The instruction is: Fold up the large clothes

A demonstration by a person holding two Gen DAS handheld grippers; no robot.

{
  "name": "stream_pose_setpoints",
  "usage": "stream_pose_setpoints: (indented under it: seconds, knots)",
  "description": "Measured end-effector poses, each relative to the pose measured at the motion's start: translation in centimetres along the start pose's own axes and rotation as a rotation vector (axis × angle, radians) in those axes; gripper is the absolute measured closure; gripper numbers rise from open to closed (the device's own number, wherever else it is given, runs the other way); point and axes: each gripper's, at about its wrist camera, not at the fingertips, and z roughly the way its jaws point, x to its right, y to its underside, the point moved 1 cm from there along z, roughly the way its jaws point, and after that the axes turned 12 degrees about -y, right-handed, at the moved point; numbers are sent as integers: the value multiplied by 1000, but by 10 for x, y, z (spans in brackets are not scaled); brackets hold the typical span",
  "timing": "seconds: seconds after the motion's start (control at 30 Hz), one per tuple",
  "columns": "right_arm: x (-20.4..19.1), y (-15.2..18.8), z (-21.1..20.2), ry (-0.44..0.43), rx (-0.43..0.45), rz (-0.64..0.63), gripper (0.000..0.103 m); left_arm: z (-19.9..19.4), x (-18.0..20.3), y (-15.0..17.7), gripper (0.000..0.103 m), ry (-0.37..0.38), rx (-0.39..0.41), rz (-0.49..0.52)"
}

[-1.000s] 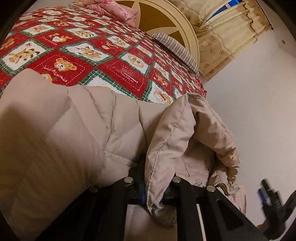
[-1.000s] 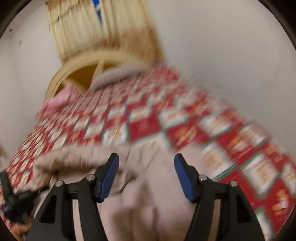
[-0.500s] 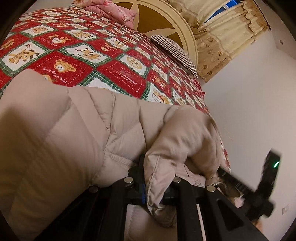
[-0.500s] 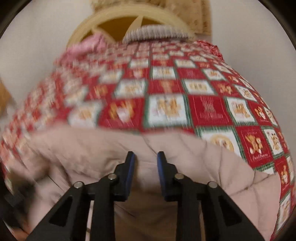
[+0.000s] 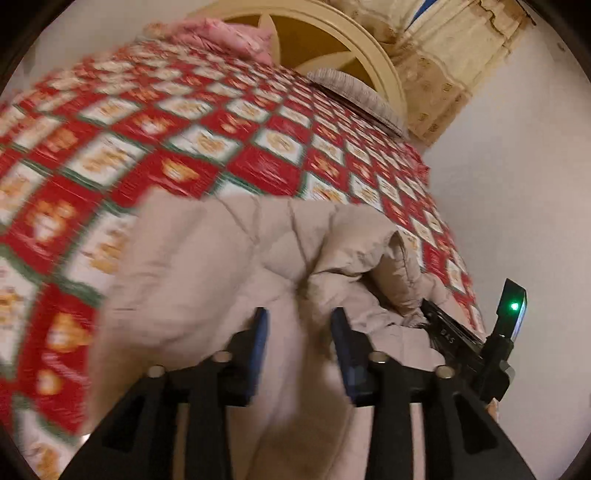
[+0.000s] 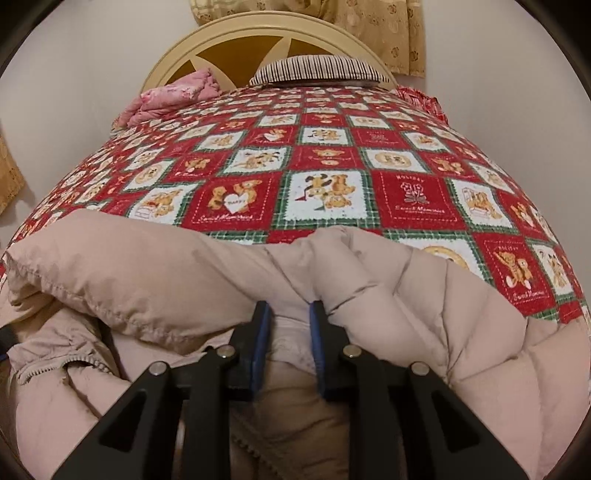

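A beige quilted puffer jacket [image 5: 221,266] lies bunched at the near edge of the bed. In the left wrist view my left gripper [image 5: 299,325] hovers just over it. Its jaws are opening, and the blue pads [image 5: 258,332] stand apart from the fabric below. In the right wrist view my right gripper [image 6: 290,325] is shut on a pinch of the jacket [image 6: 147,266], with pale lining squeezed between the pads. A zipper edge [image 6: 55,369] shows at the lower left. The right tool's black body with a green light [image 5: 511,306] pokes into the jacket's right side.
The bed carries a red, white and green teddy-bear quilt [image 6: 325,192]. At its head are a cream round headboard [image 6: 258,40], a striped pillow [image 6: 317,70] and a folded pink blanket [image 6: 173,96]. Beige curtains [image 6: 388,33] hang behind. A pale wall [image 5: 517,184] runs along the bed's right side.
My left gripper let go of the jacket fold it pinched and lifted back, its jaws parting. My right gripper swung down onto the jacket and closed on the fabric.
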Motion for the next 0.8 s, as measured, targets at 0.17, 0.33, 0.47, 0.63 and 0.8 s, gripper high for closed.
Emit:
stream_pose_setpoints:
  seconds: [0.17,0.33,0.47,0.63,0.8]
  knots:
    - [0,1,-2,-3,12,0,80,-17,45,-39,64,7,103,66]
    - [-1,2,-3,-2,16,-1,80,22,130,-61,64,40,144,266]
    - [-1,1,-3,0,18,-3,80,86,117,-50,64,-167,23,273]
    - [-3,1,-7,-52,38,-11,78,110,77,-35,63,-109,52,216]
    - [4,2,-9,-112,48,34,77,122,101,-31,63,-247,68,320]
